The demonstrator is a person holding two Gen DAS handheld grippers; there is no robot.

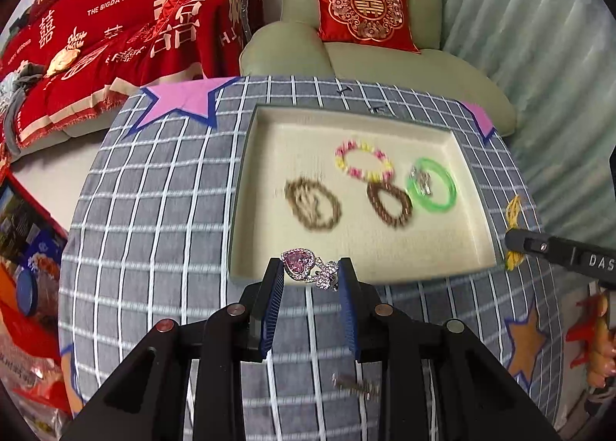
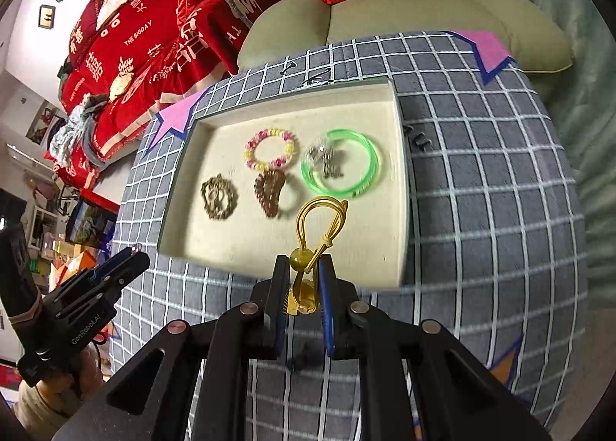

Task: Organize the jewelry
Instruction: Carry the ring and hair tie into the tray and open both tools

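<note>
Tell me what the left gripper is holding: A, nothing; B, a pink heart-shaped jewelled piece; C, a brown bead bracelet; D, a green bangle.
B: the left gripper is shut on the pink heart piece, while the green bangle and brown bead bracelet lie in the tray.

Both views are evenly and fairly brightly lit by soft indoor light, with no harsh glare. Shadows are faint: a thin one lies along the inner wall of the cream tray (image 1: 246, 187) at 9 o'clock. Fisheye distortion bulges the checked cloth (image 2: 481, 179) and darkens the corners into a black rim. Motion blur smears the bracelets in the left wrist view; the right wrist view is somewhat sharper.
</note>
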